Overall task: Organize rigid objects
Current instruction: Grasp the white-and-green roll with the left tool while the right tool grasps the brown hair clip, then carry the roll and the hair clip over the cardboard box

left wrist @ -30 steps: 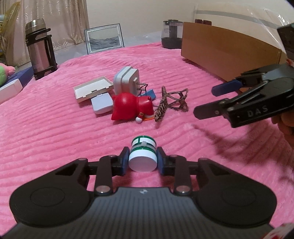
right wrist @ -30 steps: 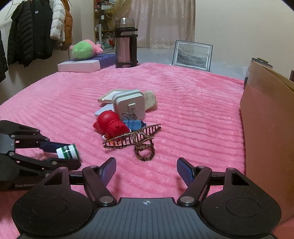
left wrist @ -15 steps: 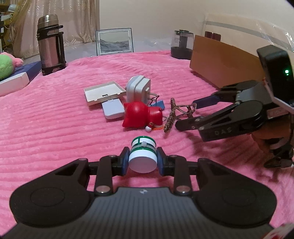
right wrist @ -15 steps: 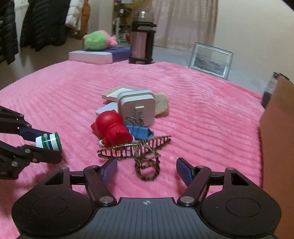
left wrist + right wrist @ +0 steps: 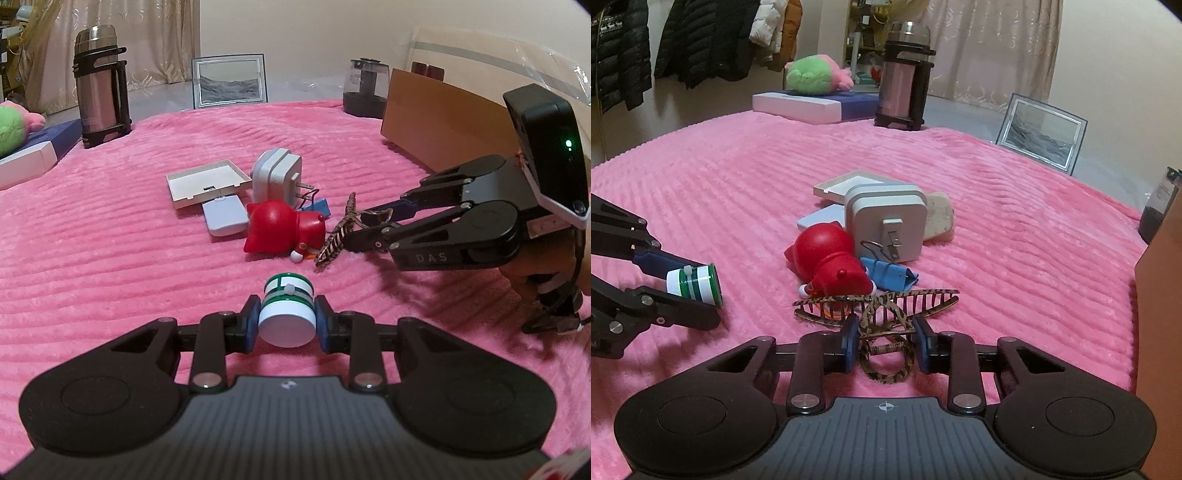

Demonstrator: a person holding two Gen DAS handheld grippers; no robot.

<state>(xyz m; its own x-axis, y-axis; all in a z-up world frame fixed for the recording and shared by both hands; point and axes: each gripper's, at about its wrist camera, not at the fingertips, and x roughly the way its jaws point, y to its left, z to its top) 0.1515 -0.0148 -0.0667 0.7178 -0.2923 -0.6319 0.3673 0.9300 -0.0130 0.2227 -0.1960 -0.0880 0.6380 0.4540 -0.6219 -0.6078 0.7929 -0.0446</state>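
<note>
My left gripper [image 5: 286, 325] is shut on a small white and green striped bottle [image 5: 287, 312], held just above the pink blanket; the same bottle [image 5: 694, 283] shows at the left of the right wrist view. My right gripper [image 5: 885, 343] is shut on the handle of a tortoiseshell hair claw clip [image 5: 882, 314], whose teeth lie on the blanket. In the left wrist view the clip [image 5: 340, 230] pokes out from the right gripper's fingertips. Just beyond it lie a red figurine [image 5: 831, 262], a blue binder clip [image 5: 886, 273] and a grey wall charger [image 5: 886, 221].
Behind the charger lie a shallow white tray [image 5: 205, 181], a flat pale blue device [image 5: 225, 219] and a beige pad [image 5: 938, 218]. A wooden board [image 5: 439, 118] stands on the right. A steel thermos [image 5: 99, 85], framed picture [image 5: 229, 81] and dark jar [image 5: 365, 86] line the far edge.
My right gripper moved in toward the pile and closed its jaws on the hair clip's handle. The left gripper kept its hold on the bottle and hardly moved.
</note>
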